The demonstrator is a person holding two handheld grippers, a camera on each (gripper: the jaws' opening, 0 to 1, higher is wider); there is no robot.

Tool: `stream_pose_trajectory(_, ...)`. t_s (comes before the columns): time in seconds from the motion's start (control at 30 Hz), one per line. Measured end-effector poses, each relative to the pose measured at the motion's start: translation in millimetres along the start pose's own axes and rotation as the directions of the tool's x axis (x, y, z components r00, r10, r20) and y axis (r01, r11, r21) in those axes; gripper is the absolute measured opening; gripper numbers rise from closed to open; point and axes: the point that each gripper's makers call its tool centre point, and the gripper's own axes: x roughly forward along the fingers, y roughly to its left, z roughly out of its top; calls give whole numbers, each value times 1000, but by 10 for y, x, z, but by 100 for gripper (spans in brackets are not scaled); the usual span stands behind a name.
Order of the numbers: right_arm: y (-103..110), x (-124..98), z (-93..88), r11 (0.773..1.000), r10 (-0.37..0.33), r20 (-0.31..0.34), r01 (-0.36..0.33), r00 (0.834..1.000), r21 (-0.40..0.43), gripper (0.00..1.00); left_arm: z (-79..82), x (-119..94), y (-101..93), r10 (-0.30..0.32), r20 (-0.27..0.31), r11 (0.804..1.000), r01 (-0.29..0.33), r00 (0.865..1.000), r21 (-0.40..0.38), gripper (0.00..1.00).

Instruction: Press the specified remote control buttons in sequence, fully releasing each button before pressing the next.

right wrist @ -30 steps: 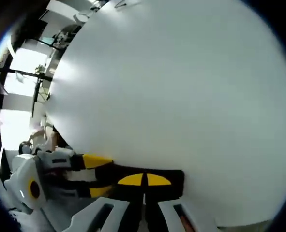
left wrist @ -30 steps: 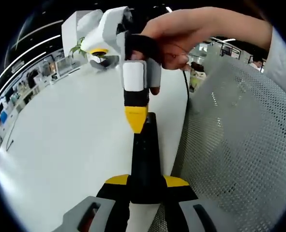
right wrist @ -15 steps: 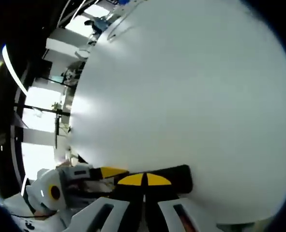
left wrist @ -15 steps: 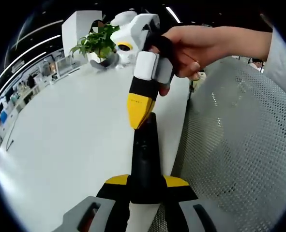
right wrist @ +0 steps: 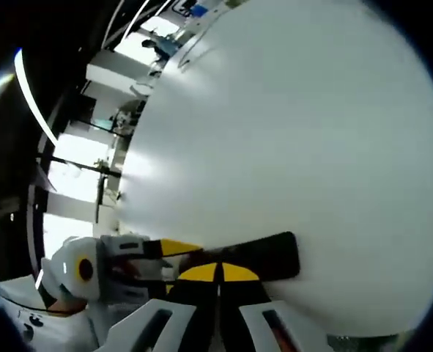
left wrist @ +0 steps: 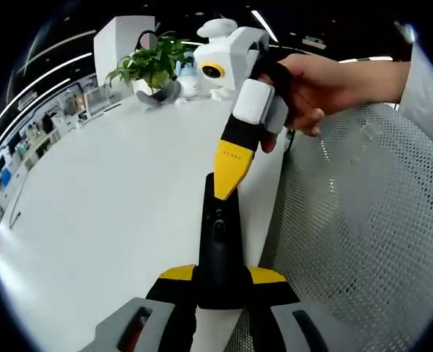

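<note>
A slim black remote control (left wrist: 220, 249) sticks forward from my left gripper (left wrist: 221, 276), whose jaws are shut on its near end, above the white table. My right gripper (left wrist: 226, 180), held by a hand (left wrist: 326, 81), slants in from the upper right with its yellow tips together over the remote's far end; whether they touch it I cannot tell. In the right gripper view my right gripper (right wrist: 217, 273) is shut, right by the remote (right wrist: 271, 257), which runs sideways. The left gripper (right wrist: 174, 249) holds the remote from the left.
The white table (left wrist: 106, 191) spreads out to the left and ahead. A grey mesh chair back (left wrist: 363, 220) stands close on the right. A potted plant (left wrist: 146, 66) sits at the table's far end.
The right gripper has swung its body to the right and now leans more steeply. Its yellow tip stays near the remote's far end. My left gripper and the remote have not moved.
</note>
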Motion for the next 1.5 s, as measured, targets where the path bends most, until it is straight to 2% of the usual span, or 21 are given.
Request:
stream_pose_trajectory(0.1, -29, 23, -26, 1000, -10, -18, 10, 1000, 5, 0, 1, 2, 2, 0, 0, 1000, 0, 1000, 0, 25)
stream_pose_trajectory(0.37, -61, 12, 27, 999, -1, 7, 1, 1000, 38, 0, 1, 3, 0, 0, 0, 1000, 0, 1000, -1, 25)
stream_pose_trajectory(0.53, -109, 55, 1, 999, -28, -15, 28, 1000, 30, 0, 3, 0, -2, 0, 1, 1000, 0, 1000, -1, 25)
stream_pose_trajectory(0.9, -134, 56, -3, 999, -24, -15, 25, 1000, 48, 0, 3, 7, -4, -2, 3, 1000, 2, 1000, 0, 25)
stream_pose_trajectory(1.17, -157, 50, 0, 994, -4, -6, 5, 1000, 108, 0, 8, 9, -7, -3, 3, 1000, 3, 1000, 2, 25)
stream_pose_trajectory(1.3, -123, 53, -7, 998, -16, -12, 17, 1000, 68, 0, 6, 8, -7, -3, 3, 1000, 3, 1000, 3, 25)
stream_pose_trajectory(1.5, -121, 41, -10, 998, -17, -13, 18, 1000, 67, 0, 5, 9, -8, -2, 2, 1000, 2, 1000, 3, 25)
